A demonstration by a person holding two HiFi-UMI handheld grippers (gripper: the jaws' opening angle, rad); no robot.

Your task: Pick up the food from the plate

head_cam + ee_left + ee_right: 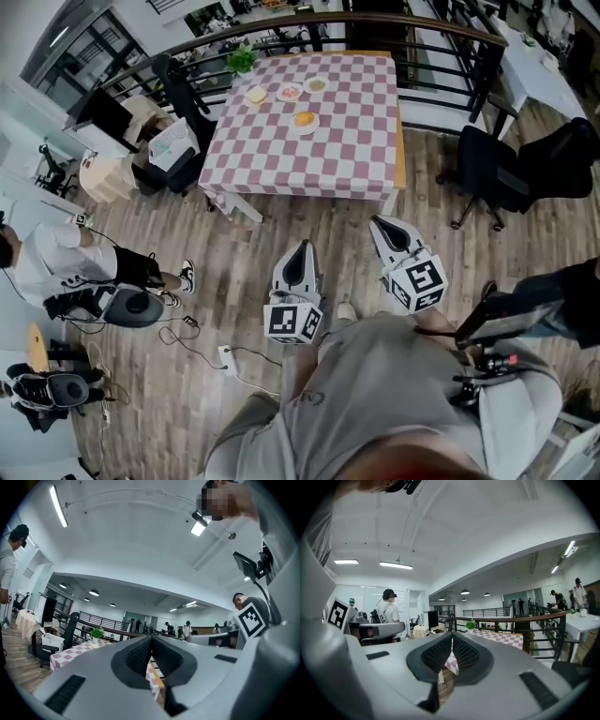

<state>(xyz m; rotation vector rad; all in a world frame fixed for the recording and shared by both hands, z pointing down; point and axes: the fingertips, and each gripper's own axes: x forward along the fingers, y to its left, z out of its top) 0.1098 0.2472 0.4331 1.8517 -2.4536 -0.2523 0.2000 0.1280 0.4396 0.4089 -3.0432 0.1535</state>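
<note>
The person is standing on the wooden floor, well apart from the table, and is holding both grippers out level in front of the body. The left gripper is keeping its jaws pressed fully together; in the left gripper view the two dark ribbed pads are meeting along one line at the tip of the left gripper, with nothing clamped between them and only the checkered cloth of the far table showing beyond. The right gripper is likewise closed and empty: in the right gripper view its pads are touching each other at the tip, and a sliver of the cloth is showing through the gap below them. Neither gripper is touching anything. The food, a round orange piece, is lying on a white plate near the middle of the pink-and-white checkered table, far ahead of both grippers. Two more small plates and a pale yellow item are sitting further back on the cloth, near a green plant at the far corner. A curved railing is running behind the table.
</note>
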